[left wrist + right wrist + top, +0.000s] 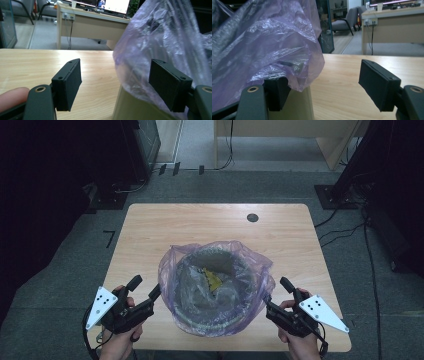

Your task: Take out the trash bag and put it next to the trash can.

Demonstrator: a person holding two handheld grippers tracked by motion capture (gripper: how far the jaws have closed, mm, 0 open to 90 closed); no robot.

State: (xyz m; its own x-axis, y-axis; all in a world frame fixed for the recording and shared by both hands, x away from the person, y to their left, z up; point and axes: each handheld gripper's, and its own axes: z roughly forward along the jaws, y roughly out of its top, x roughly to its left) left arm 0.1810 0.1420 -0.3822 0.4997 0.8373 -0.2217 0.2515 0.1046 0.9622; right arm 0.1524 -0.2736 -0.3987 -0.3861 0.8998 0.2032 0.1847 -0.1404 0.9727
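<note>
**Grippers flanked a bag-lined bin near the table's front edge**

A round bin [216, 320] sat on the wooden table [210, 222], toward the six o'clock edge in the high view, lined with a thin purple plastic bag [260, 270] whose rim was folded out over the bin's lip and puffed loosely around it. Inside, a crumpled yellow scrap [213, 280] lay at about the centre, slightly toward twelve o'clock.

The left gripper [150, 296] was at the bin's eight o'clock, its jaws spread wide; in the left gripper view the bag [162, 37] and the bin's pale wall [130, 107] stood between the jaws, the film lying close against the far jaw, and whether it touched could not be told. The other jaw stood clear over bare wood, with a fingertip [12, 97] at the frame's nine o'clock edge.

The right gripper [272, 297] was at the bin's four o'clock, also spread. In the right gripper view the bag's hanging edge [274, 50] draped over the jaw at seven o'clock, beside the bin wall [297, 107], while the jaw at four o'clock stood free above the tabletop. Neither pair pinched the film.

A small dark round hole [252, 217] marked the table at one o'clock, and cables [345, 232] ran over the grey floor beyond
</note>
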